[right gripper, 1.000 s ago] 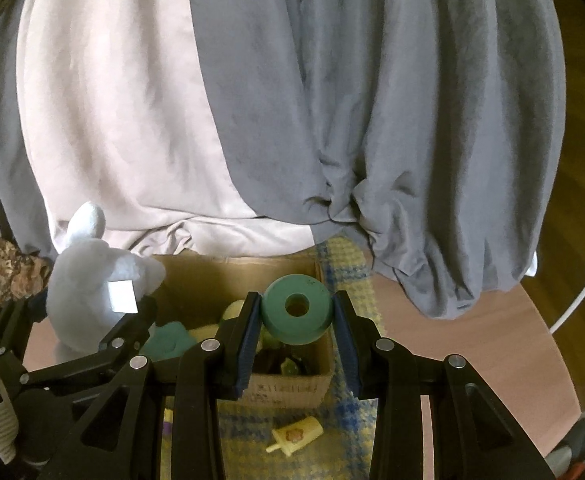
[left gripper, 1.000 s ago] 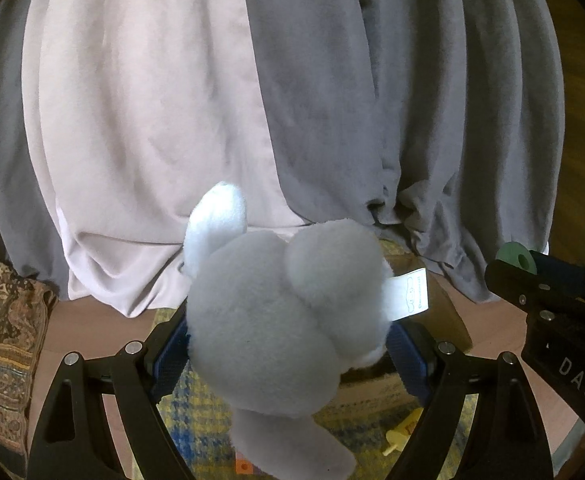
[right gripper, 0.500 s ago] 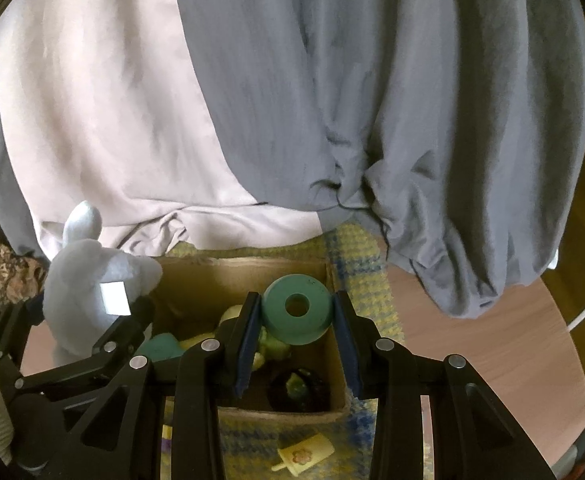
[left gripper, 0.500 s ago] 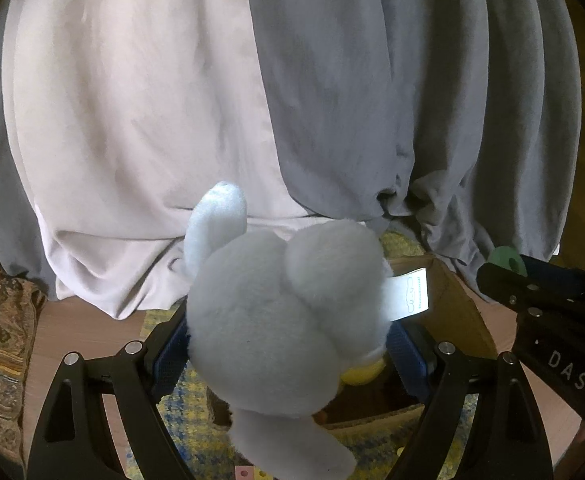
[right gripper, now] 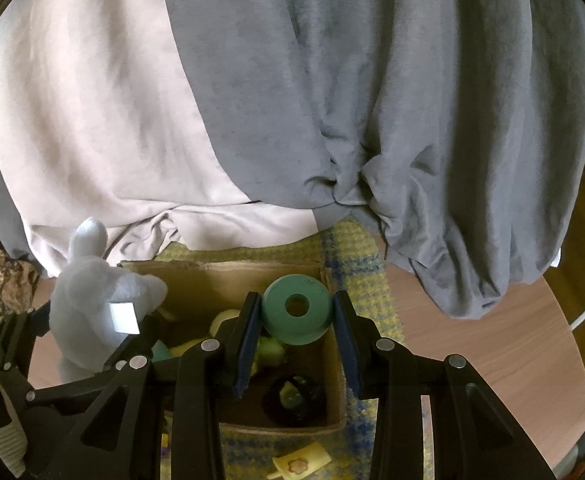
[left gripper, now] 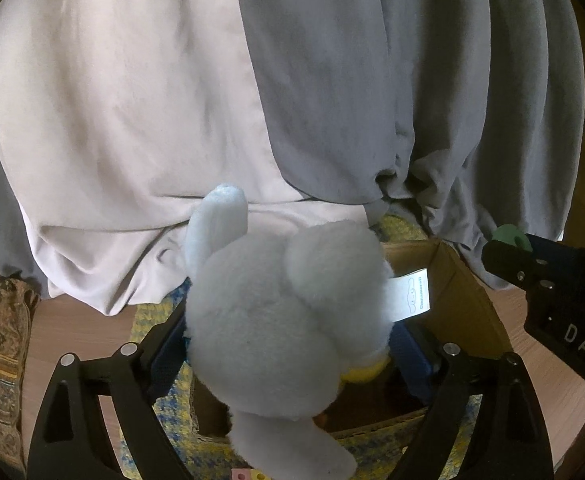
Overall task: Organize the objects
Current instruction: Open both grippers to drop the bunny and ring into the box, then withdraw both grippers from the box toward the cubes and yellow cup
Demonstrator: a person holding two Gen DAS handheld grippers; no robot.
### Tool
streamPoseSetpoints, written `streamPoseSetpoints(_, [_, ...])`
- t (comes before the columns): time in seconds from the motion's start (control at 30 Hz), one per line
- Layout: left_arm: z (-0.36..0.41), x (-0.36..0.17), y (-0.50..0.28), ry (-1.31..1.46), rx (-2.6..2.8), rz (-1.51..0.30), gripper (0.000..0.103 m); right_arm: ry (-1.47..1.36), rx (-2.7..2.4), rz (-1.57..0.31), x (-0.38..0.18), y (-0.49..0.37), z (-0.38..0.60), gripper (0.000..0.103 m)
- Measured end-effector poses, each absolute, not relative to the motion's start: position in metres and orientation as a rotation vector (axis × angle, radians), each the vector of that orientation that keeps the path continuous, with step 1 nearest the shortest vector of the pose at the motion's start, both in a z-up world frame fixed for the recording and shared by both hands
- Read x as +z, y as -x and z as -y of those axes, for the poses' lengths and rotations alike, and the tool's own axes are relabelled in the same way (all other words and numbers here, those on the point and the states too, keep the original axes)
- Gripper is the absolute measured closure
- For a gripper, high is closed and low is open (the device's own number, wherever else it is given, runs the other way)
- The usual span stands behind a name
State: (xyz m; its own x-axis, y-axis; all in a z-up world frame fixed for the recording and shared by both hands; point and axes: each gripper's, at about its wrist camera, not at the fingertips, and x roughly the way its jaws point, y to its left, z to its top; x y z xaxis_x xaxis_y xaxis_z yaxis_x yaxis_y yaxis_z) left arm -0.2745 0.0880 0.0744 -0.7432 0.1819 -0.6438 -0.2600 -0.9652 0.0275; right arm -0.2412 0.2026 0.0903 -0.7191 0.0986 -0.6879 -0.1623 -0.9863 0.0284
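A grey plush toy [left gripper: 276, 320] with a white tag sits between the fingers of my left gripper [left gripper: 292, 336], over the left end of an open cardboard box [left gripper: 460, 292]. The jaws are opening, and the plush still fills the gap and touches both pads. My right gripper [right gripper: 296, 308] is shut on a green ring [right gripper: 316, 320] above the same cardboard box [right gripper: 228, 280]. In the right wrist view the left gripper [right gripper: 92, 320] and its plush toy [right gripper: 88, 300] show at lower left. In the left wrist view the right gripper [left gripper: 532, 272] and the ring's edge [left gripper: 508, 236] show at right.
The box holds yellow-green balls [right gripper: 270, 350], a teal piece [right gripper: 160, 354] and a dark round object [right gripper: 292, 400]. It stands on a yellow-blue plaid rug [right gripper: 356, 264] on a wood floor [right gripper: 472, 340]. Grey and pale pink drapes [right gripper: 332, 100] hang just behind. A lolly-shaped toy [right gripper: 300, 464] lies in front.
Both grippers have moved forward and a little down toward the drapes. The box now lies more directly under them. The plush and the ring have stayed between their fingers.
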Motion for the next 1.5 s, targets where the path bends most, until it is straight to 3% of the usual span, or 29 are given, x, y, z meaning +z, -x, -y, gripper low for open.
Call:
streamPoseSetpoints(0.13, [-0.088, 0.069, 0.276, 1.010, 2.720, -0.174, 0.009, 1.080, 2.780, -0.128, 0.092, 0.239, -0.203, 0.032])
streamPoseSetpoints(0.33, [-0.086, 0.072, 0.272, 0.980, 2.743, -0.185, 0.000, 1.057, 2.780, -0.120, 0.097, 0.234, -0.203, 0.023])
streamPoseSetpoints(1.5, [-0.065, 0.094, 0.204, 0.873, 2.806, -0.181, 0.000, 0.973, 2.818, -0.185, 0.113, 0.156, -0.193, 0.020])
